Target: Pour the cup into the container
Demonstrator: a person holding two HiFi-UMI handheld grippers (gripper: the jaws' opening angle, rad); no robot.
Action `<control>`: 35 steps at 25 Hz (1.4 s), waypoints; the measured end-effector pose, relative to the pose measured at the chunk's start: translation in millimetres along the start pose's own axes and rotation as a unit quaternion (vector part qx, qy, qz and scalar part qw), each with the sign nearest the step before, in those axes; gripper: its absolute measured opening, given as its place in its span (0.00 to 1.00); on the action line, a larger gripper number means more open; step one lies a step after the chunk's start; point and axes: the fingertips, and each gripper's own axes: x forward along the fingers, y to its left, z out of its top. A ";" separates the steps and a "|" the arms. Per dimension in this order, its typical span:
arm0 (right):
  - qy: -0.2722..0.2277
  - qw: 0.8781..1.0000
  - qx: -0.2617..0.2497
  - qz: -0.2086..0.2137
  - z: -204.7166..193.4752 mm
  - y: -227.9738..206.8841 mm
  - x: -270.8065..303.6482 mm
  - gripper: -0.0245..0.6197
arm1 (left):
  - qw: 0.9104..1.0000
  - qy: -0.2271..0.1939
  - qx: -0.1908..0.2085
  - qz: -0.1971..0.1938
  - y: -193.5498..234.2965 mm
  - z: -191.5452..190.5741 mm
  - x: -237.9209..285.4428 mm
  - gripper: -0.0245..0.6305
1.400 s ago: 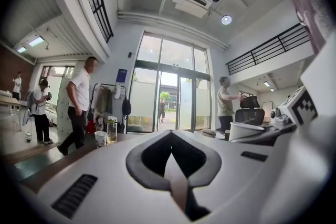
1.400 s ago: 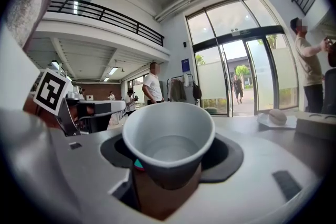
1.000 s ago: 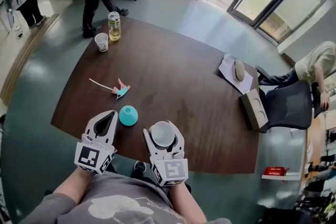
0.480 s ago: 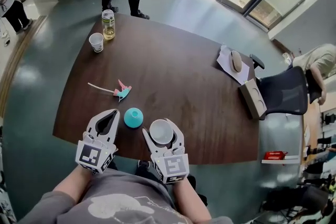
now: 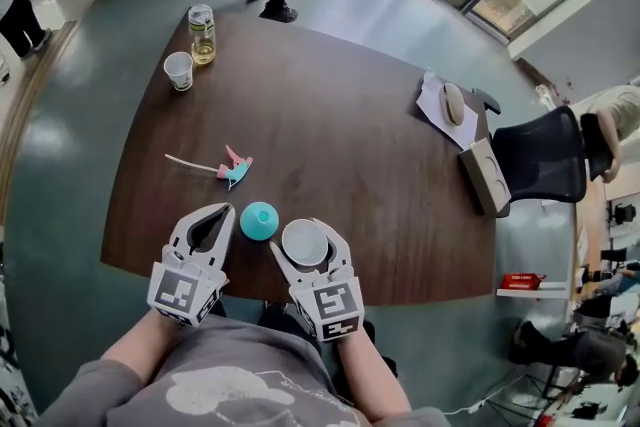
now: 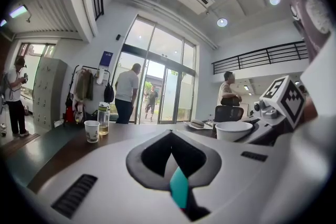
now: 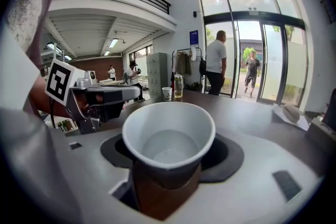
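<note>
Over the brown table's (image 5: 350, 145) near edge, my right tongs (image 5: 305, 227) clamp 1 upright white cup (image 7: 169, 136) with clear liquid inside. My left tongs (image 5: 224, 211) are closed and empty, just beside the teal container (image 5: 259, 220).

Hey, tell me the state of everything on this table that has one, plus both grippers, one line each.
right gripper: shut on the white cup
white cup: upright, not tipped; contents unclear
left gripper: shut, empty
teal container: resting on the table, ungripped
paper cup: upright, standing beside the bottle
bottle: upright, capped, partly filled with yellowish liquid
</note>
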 end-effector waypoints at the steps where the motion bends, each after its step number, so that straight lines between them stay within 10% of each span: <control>1: 0.009 1.000 0.002 0.000 -2.0 0.0 2.9 0.50 | 1.000 0.001 -0.001 -0.001 1.7 -0.6 1.1 0.05; 35: 0.188 0.981 -0.056 0.009 -17.9 10.4 27.1 0.49 | 0.999 0.016 -0.003 -0.043 19.0 -8.4 10.2 0.05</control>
